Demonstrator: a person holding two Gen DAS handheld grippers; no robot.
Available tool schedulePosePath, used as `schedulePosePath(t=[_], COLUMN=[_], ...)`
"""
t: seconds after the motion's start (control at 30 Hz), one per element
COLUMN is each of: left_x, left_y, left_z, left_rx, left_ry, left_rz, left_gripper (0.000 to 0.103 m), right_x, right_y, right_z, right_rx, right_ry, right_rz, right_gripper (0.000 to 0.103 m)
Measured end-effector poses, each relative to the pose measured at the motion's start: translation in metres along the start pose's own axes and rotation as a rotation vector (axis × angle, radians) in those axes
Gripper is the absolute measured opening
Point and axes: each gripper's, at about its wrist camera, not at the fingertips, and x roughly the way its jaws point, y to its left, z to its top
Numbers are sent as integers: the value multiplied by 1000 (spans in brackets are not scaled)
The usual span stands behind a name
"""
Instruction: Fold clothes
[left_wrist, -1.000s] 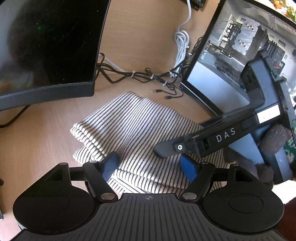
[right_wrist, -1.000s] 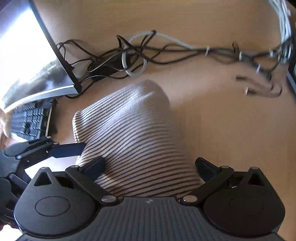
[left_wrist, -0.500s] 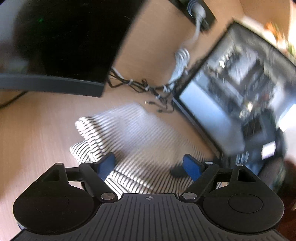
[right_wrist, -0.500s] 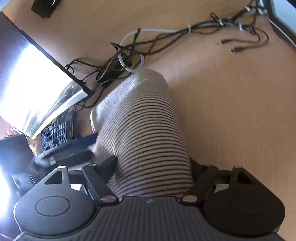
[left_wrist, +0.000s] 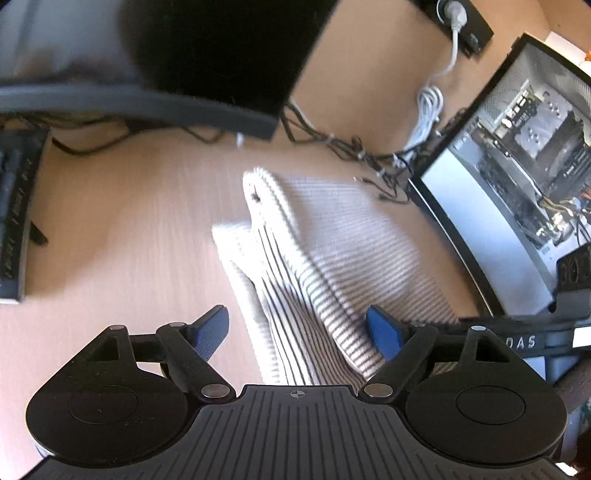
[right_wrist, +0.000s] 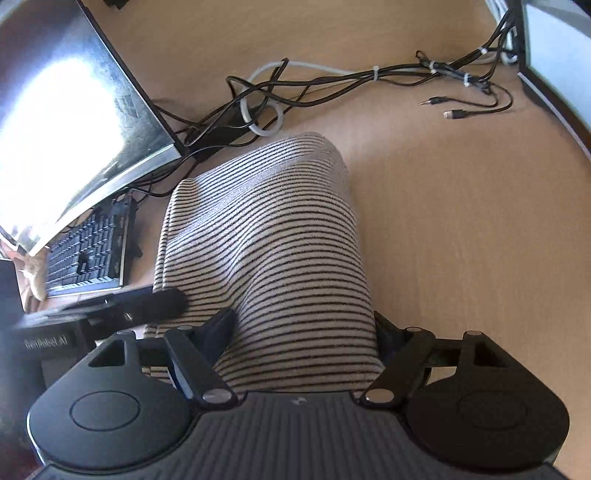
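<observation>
A folded white garment with thin black stripes (left_wrist: 351, 240) lies on the wooden desk (left_wrist: 129, 240). My left gripper (left_wrist: 299, 330) is open, and its blue pads straddle the garment's near layered edge. In the right wrist view the same garment (right_wrist: 266, 229) bulges up between the wide-spread fingers of my right gripper (right_wrist: 303, 332), which is open. One black finger (right_wrist: 159, 299) of the left gripper lies at the garment's left side. A black finger (left_wrist: 521, 341) of the right gripper, marked DAS, shows at the right edge of the left wrist view.
A dark monitor (left_wrist: 166, 55) stands behind the garment, and a glass-sided computer case (left_wrist: 517, 147) on the right. Tangled cables (right_wrist: 332, 81) run along the back of the desk. A keyboard (right_wrist: 85, 254) sits under the monitor on the left.
The left gripper has swung left, so the garment's layered edge now faces it. The right gripper has drawn back from the cables. Both stay open.
</observation>
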Motion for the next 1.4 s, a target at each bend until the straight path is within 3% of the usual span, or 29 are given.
schedulePosePath(t=[0.2,0.4,0.53,0.73,0.77,0.87,0.93,1.13,1.27,1.4], left_x=[12,6,5,3,3,1,0,-2,-21,-38], left_y=[-4,-8,-17,-30,-32,-41,-48,-59,-65,-72], left_z=[-2,-9,-14,-22,-23,-29,-36,-41,-41,-43], left_rx=[18,-21,-59,-118,-128,-140,-134,-178,-141,-133], left_ry=[8,-12,-18,-27,-28,-30,-26,-45,-76,-113], left_rz=[-27,15,58,124,135,162,159,171,195,259], left_gripper=[77,73,73,72,71,73,75,78,83,86], right_x=[-15,-48,-30,39,44,32,21,28,5,-13], right_y=[9,-11,-24,-33,-33,-23,-17,-17,-19,-31], right_z=[5,28,56,70,70,69,68,64,53,39], right_rx=[-85,-82,-83,-59,-43,-124,-184,-268,-285,-247], right_ry=[-14,-90,-97,72,93,59,26,7,-45,-52], right_rz=[-66,-39,49,171,203,269,302,187,192,224], right_gripper=[78,88,90,90,85,75,74,75,87,92])
